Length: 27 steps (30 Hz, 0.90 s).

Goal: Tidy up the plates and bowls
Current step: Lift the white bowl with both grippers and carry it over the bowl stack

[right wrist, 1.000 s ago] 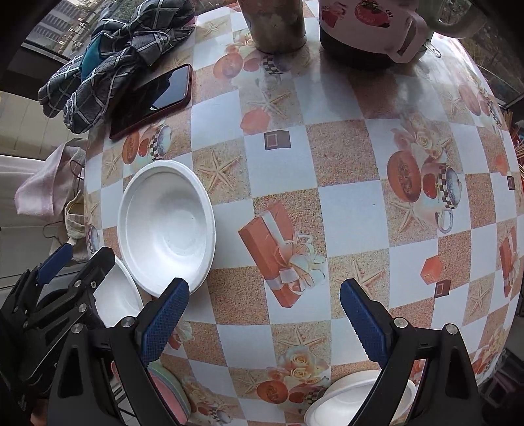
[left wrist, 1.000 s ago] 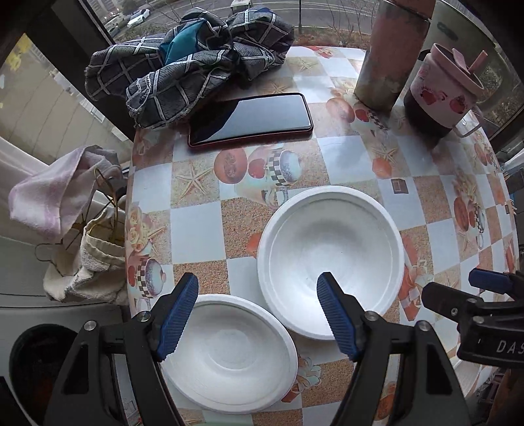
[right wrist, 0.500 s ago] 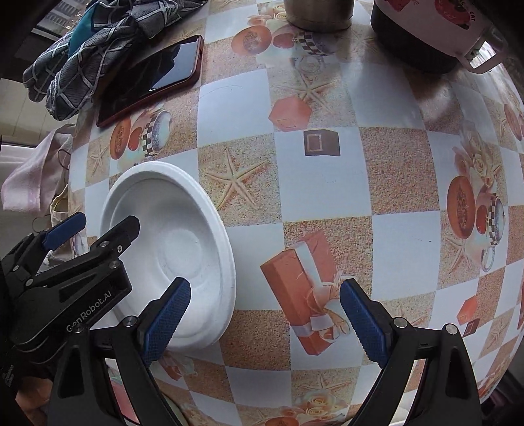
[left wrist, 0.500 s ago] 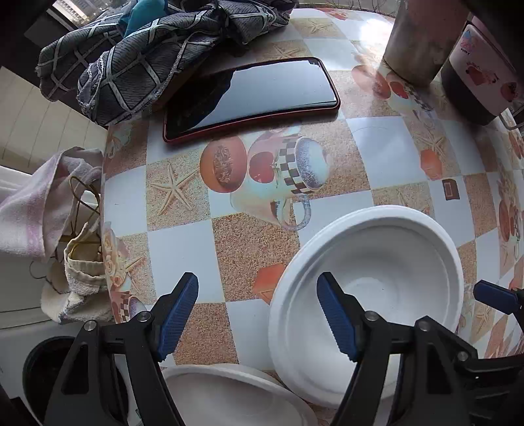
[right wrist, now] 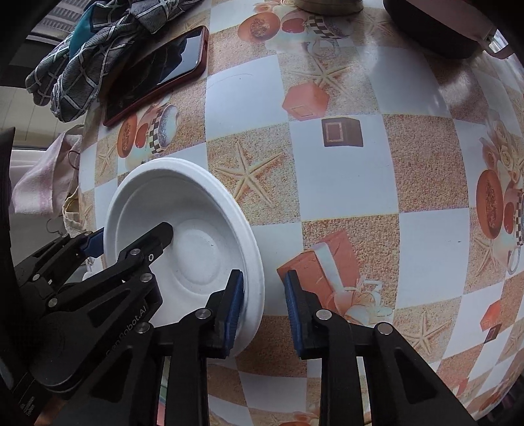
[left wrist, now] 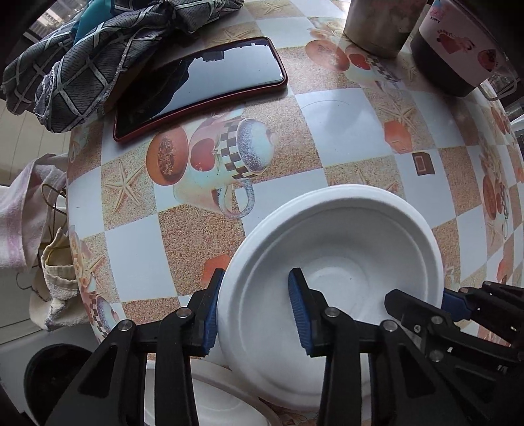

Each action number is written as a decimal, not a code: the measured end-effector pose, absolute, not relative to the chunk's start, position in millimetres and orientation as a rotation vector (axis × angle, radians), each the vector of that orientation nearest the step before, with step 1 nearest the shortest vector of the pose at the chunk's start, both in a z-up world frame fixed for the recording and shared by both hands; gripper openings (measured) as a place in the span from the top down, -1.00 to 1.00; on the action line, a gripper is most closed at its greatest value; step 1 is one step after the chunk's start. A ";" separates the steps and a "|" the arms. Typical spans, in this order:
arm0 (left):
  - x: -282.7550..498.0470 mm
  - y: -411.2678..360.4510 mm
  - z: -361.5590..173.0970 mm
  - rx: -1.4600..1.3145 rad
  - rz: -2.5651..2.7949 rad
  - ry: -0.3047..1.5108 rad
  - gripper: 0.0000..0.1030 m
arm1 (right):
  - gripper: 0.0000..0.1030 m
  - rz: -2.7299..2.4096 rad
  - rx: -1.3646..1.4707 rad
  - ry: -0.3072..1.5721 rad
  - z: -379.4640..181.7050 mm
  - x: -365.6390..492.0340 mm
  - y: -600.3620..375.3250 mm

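A white bowl (left wrist: 340, 236) sits on the patterned table (left wrist: 344, 131); it also shows in the right wrist view (right wrist: 183, 203). My left gripper (left wrist: 253, 314) straddles the bowl's left rim, one blue pad outside and one inside, partly closed, with a gap still visible on the inner side. My right gripper (right wrist: 262, 308) straddles the bowl's right rim the same way, with a gap beside the outer pad. A second white bowl (left wrist: 222, 403) lies low in the left wrist view, partly under the first one.
A phone in a red case (left wrist: 199, 85) and a grey checked cloth (left wrist: 91, 55) lie at the far left. A metal cup (left wrist: 376, 26) and a pink lidded mug (left wrist: 458, 46) stand at the far edge. The table's left edge (left wrist: 70, 183) is close to the bowls.
Both grippers moved forward and down onto the bowl's opposite rims and narrowed around them. The second bowl has slid to the bottom of the left wrist view.
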<state>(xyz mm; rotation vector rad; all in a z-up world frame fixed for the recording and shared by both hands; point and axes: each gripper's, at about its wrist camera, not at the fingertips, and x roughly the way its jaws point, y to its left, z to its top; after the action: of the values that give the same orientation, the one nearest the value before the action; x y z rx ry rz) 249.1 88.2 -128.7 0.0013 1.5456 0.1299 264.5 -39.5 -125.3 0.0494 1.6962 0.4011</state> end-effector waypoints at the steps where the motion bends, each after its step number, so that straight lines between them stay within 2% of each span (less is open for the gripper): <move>1: 247.4 85.8 -129.5 -0.003 0.126 1.550 0.20 | 0.71 0.408 0.056 1.703 -126.5 263.6 -38.5; 10: 227.2 60.2 -115.5 -0.024 0.130 1.516 0.30 | 0.71 0.403 0.044 1.710 -116.6 249.0 -53.6; 27: 188.2 -6.8 -13.4 -0.001 0.025 1.361 0.30 | 0.71 0.394 0.139 1.612 -38.2 216.3 -122.6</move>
<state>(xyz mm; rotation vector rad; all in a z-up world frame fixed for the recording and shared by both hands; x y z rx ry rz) 188.2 -6.8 -13.4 -0.0006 1.3614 0.0245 216.3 -122.6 -38.2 0.1388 1.6119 0.3938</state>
